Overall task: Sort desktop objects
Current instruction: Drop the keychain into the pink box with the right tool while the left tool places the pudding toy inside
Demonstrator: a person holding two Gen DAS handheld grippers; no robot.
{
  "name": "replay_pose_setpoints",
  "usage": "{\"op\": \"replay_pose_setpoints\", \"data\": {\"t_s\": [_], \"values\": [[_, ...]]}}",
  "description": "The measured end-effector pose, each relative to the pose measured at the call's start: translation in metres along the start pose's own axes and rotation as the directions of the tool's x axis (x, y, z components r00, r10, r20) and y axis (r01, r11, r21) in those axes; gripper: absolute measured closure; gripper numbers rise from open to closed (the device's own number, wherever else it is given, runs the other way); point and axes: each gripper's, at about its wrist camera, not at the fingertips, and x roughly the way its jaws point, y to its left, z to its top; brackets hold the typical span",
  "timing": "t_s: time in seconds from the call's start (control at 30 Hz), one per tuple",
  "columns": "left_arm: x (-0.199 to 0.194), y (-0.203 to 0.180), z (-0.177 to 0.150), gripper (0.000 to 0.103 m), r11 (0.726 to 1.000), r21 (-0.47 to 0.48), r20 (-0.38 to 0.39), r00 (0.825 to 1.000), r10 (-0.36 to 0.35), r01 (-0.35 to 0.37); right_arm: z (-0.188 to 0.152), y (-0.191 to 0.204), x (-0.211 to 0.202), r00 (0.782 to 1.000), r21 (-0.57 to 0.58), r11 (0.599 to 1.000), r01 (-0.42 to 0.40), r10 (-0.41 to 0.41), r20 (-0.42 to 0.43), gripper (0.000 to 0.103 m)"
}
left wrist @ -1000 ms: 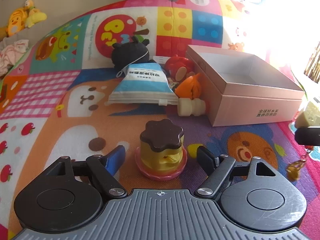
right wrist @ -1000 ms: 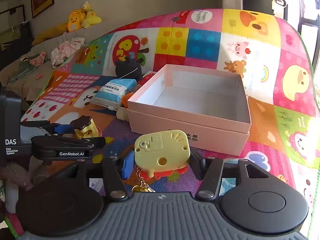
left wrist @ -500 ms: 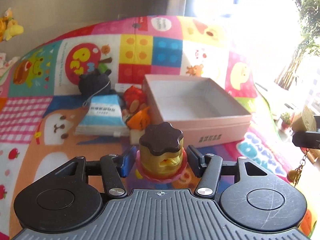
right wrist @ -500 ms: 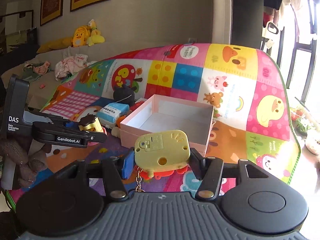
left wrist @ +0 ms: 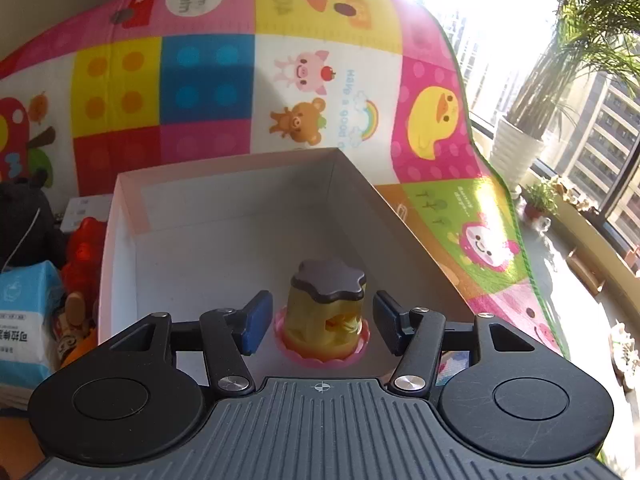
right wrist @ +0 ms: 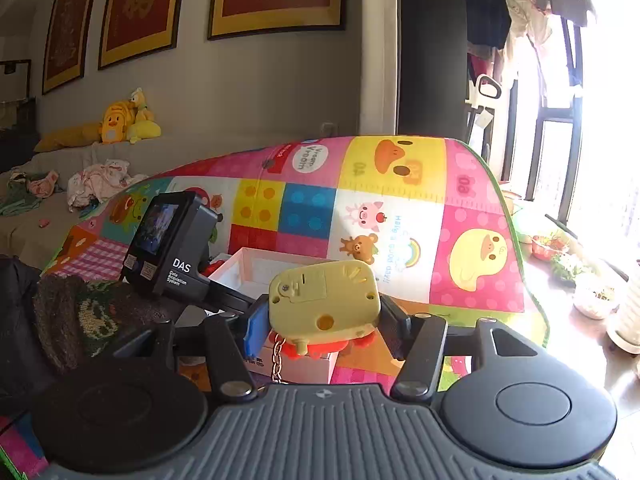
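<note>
A yellow pudding toy [left wrist: 325,316] with a dark flower-shaped top and pink base stands on the floor of the pink box [left wrist: 120,216], near its front. My left gripper [left wrist: 320,326] is open, its fingers on either side of the toy with small gaps. My right gripper [right wrist: 324,316] is shut on a yellow keychain toy [right wrist: 324,300] with red feet and a hanging chain, held in the air before the box [right wrist: 256,268]. The left gripper's body [right wrist: 172,248] shows at the left in the right wrist view.
Left of the box lie a blue-white tissue pack [left wrist: 24,320], a red toy [left wrist: 86,252], an orange toy [left wrist: 80,344] and a black plush [left wrist: 24,220]. All rest on a colourful play mat [left wrist: 320,80]. Potted plants [left wrist: 520,148] stand by the window at right.
My left gripper carried the pudding toy over the box, set it on the box floor and opened. My right gripper rose, still holding the keychain toy.
</note>
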Motion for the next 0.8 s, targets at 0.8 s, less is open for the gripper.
{"op": "replay_pose_setpoints", "data": {"t_s": [0.8], "values": [[-0.142, 0.125, -0.138, 0.003, 0.939, -0.22, 0.262, 0.911, 0.319, -0.266, 0.037, 0.027, 0.298, 0.89, 0.122, 0.98, 0.156, -0.086, -0.447, 0.046]]}}
